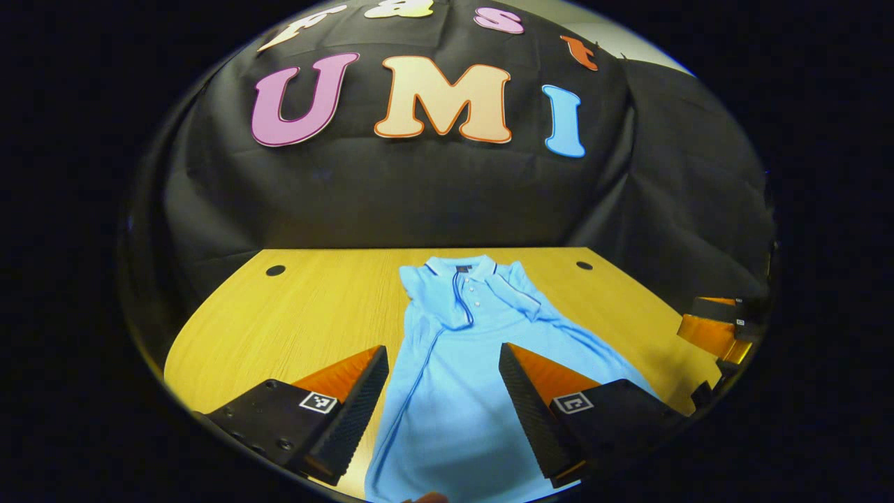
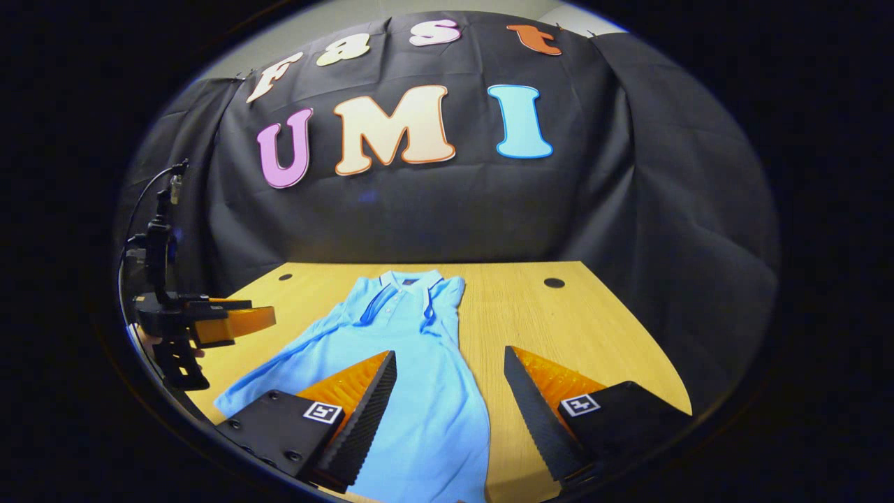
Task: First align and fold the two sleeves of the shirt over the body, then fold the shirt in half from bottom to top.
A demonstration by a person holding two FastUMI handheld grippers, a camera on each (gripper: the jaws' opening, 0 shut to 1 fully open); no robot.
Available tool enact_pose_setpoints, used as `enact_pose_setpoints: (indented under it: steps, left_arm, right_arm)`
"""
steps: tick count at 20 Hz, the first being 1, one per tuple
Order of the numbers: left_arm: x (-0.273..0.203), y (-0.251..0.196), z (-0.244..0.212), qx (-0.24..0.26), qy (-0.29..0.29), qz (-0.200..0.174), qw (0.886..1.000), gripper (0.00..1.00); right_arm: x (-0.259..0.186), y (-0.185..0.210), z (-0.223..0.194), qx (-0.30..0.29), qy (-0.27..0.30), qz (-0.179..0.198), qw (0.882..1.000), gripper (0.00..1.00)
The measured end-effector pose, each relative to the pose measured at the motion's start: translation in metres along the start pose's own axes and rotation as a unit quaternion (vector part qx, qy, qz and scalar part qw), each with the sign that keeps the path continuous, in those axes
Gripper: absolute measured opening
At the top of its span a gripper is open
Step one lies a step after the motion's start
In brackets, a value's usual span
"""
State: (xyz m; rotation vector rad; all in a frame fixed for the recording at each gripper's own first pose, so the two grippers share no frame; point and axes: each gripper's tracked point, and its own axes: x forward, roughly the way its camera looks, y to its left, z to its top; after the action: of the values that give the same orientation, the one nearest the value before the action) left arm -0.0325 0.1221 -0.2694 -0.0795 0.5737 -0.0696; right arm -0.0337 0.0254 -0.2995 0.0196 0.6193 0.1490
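Booth wall: black cloth [image 1: 447, 202] hangs behind the far edge of the tabletop and wraps round both sides.
Tabletop: pale wood [image 1: 314, 307], with its far edge against the cloth; the bare wood lies to either side of the shirt.
Shirt: a light blue polo shirt [image 1: 454, 391] lies flat on the tabletop, collar toward the far edge and hem toward the near edge. In the right gripper view [image 2: 419, 391] one side sits folded in along the body, while the other side spreads out toward the tabletop's left edge.
Collar: dark-trimmed, with a buttoned placket [image 1: 466, 283], lying close to the far edge.
Left gripper: in its own view [image 1: 443, 367] it hovers above the lower body of the shirt, fingers apart, nothing between them but the cloth below. In the right gripper view the same gripper [image 2: 209, 325] hangs over the left edge of the tabletop, just beside the spread part of the shirt, with a hand partly visible beneath it.
Right gripper: in its own view [image 2: 450, 370] the fingers stand apart, one over the shirt and one over bare wood. In the left gripper view it [image 1: 719, 328] shows at the right edge of the tabletop.
Cable holes: two dark round holes sit near the far corners [image 1: 275, 270] [image 1: 584, 265], well apart from the shirt.
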Motion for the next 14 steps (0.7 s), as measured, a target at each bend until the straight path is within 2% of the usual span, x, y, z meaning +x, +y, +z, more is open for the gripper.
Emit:
enact_pose_setpoints:
  steps: [1,2,3,6,7,8,14]
  left_arm:
    - [-0.012,0.0,-0.015,0.0,0.013,-0.002,1.0,0.96]
    - [-0.022,-0.002,-0.029,0.002,0.025,-0.008,1.0,0.96]
    - [-0.03,-0.001,-0.043,0.006,0.036,-0.009,0.999,0.96]
    - [-0.05,0.004,-0.082,0.019,0.068,-0.003,0.998,0.96]
    - [-0.053,0.005,-0.09,0.021,0.069,0.001,0.997,0.96]
    - [-0.056,0.005,-0.096,0.023,0.071,0.002,0.997,0.96]
    - [-0.079,0.005,-0.138,0.023,0.105,0.008,0.994,0.96]
  right_arm:
    - [-0.006,0.001,-0.013,-0.002,0.01,0.002,1.0,0.93]
    - [-0.014,0.001,-0.025,-0.004,0.02,0.004,1.0,0.98]
    - [-0.02,0.002,-0.038,-0.005,0.031,0.005,0.999,0.93]
    - [-0.035,0.002,-0.072,-0.01,0.06,0.007,0.998,0.98]
    - [-0.039,0.002,-0.082,-0.013,0.068,0.007,0.998,0.93]
    - [-0.041,0.002,-0.092,-0.015,0.077,0.007,0.997,0.98]
    - [-0.051,0.003,-0.131,-0.024,0.115,0.006,0.993,0.98]
